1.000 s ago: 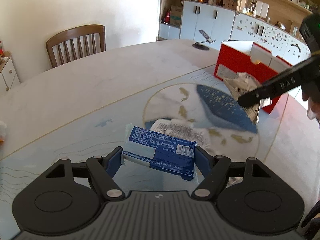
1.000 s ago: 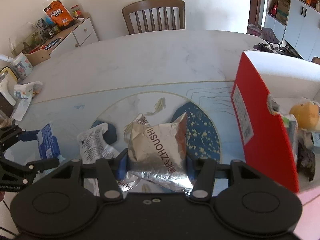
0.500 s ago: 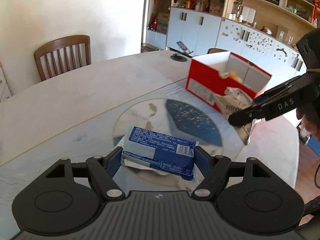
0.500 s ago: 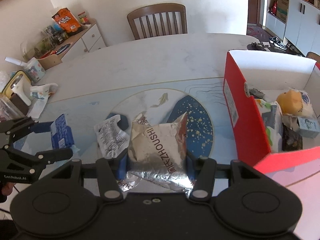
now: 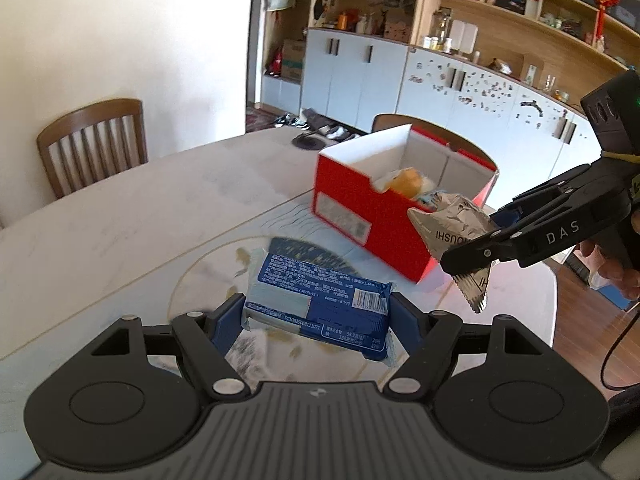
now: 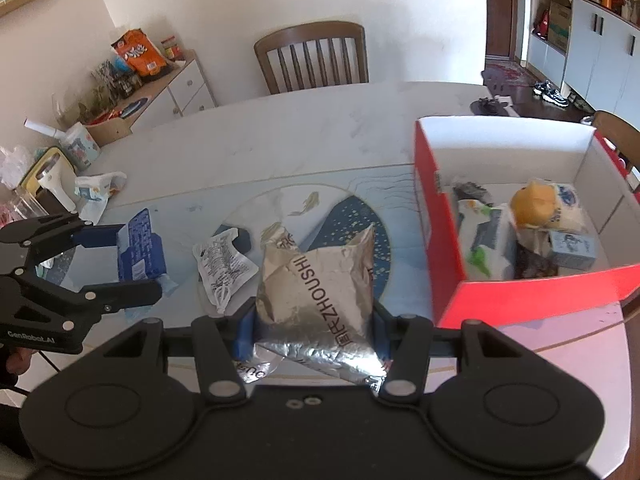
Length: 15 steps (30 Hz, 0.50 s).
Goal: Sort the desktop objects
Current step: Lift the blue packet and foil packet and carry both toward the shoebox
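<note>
Left-wrist footage shows the left gripper point(image 5: 318, 316) with its jaws pinched on a blue packet point(image 5: 320, 308), which is held clear above the worktop point(image 5: 120, 220) and its round patterned mat point(image 5: 208, 280). Off to the right in that view, the right gripper point(image 5: 472, 256) is seen with its jaws clamped on a crumpled silver foil bag point(image 5: 452, 224), carried in the air just beside the near corner of a red box point(image 5: 372, 224). Seen from the right wrist, the same foil bag point(image 6: 316, 280) is pressed between the blue pads point(image 6: 244, 330) of the right gripper point(image 6: 316, 330), and the left gripper point(image 6: 120, 264) appears at the left edge with the blue packet point(image 6: 140, 252) between its fingers. The red box point(image 6: 440, 240) is open at the top, white inside, and stands on the worktop at the right. Inside it several things are lying together: a yellow-orange bun in a clear wrapper point(image 6: 536, 204), a white pack with green print point(image 6: 480, 240), a small pale blue carton point(image 6: 572, 246), and a dark wrapper point(image 6: 532, 264) that is too blurred to be made out. One white printed sachet point(image 6: 224, 264) is left lying on the mat, between the two grippers. A wooden chair point(image 6: 312, 60) is set at the far side of the worktop.
</note>
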### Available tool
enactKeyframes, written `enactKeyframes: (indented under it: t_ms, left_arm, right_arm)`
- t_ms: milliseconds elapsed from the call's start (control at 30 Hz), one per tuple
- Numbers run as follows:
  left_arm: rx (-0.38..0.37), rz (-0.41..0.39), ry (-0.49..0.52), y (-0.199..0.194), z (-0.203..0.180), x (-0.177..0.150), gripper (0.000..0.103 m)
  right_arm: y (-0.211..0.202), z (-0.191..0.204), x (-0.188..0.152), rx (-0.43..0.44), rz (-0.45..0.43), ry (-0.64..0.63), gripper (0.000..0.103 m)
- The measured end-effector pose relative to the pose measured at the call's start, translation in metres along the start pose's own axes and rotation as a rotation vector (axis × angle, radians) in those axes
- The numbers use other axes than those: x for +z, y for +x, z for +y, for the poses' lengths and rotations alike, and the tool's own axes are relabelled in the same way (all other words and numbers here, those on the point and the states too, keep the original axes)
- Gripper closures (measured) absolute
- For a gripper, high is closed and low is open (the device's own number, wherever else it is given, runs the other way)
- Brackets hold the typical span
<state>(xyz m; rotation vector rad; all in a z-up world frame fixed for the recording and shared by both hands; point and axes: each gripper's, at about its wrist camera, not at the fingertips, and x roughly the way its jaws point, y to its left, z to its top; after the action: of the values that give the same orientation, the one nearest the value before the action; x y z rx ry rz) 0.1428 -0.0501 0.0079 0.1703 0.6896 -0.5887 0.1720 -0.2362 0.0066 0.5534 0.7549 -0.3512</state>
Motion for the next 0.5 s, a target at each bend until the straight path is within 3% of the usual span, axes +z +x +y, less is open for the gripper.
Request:
enactKeyframes:
  t_ms: [500]
  left_arm:
    - [-0.042, -0.038, 0.041, 0.025, -0.05, 0.041, 0.027]
  right_arm:
    - [-0.041, -0.054, 0.005, -0.02, -0.048, 0.028, 0.049]
